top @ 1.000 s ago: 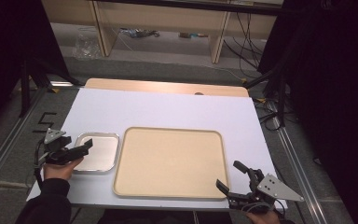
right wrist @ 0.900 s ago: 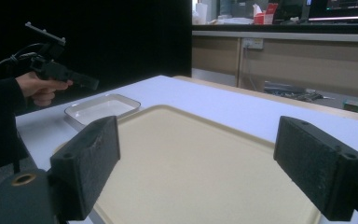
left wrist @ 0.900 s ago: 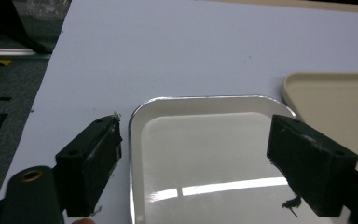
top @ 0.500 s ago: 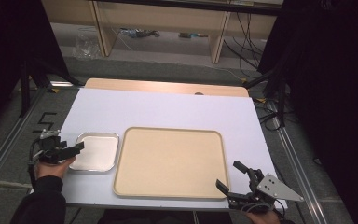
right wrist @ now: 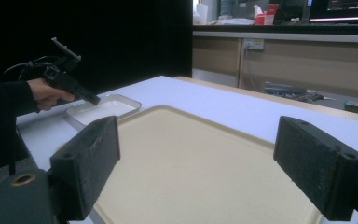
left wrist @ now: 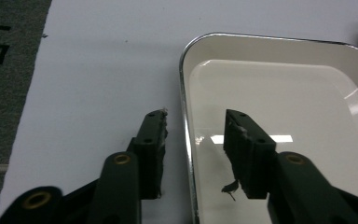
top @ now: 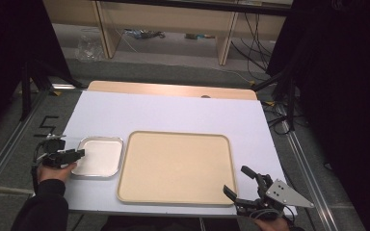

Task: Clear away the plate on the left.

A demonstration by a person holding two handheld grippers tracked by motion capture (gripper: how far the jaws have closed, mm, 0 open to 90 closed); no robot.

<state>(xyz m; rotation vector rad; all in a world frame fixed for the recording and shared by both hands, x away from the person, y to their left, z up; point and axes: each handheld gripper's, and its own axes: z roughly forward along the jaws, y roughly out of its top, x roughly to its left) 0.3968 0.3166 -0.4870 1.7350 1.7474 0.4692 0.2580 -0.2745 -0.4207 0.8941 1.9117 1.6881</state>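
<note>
— Where do your jaws stand?

— My left gripper [left wrist: 193, 135] has just been closing; its jaws are now at a middling gap, astride the near left rim of the small metal tray [left wrist: 279, 88]; one jaw outside over the white table cover [left wrist: 102, 70], one inside over the tray's glossy white floor; the chrome rim runs up between them, and neither pad presses on it as far as I can see.

— And the other one?

— My right gripper [right wrist: 205, 161] is spread wide with nothing between the jaws; it hangs at the near right corner of the large beige tray [right wrist: 191, 154], looking level across it.

— Where does the small tray lie?

— On the left part of the table, just beside the left edge of the beige tray [top: 176, 166]; from above the metal tray [top: 99, 156] sits flat, with my left gripper [top: 70, 155] coming in at its left edge, my hand [top: 53, 171] behind it; my right gripper [top: 245, 185] sits at the near right corner of the table, well apart from the left.

— Anything farther out?

— The wooden tabletop [top: 173, 90] shows as a strip beyond the white cover; behind it stand shelf units with cables [top: 255, 38] on the floor.
</note>
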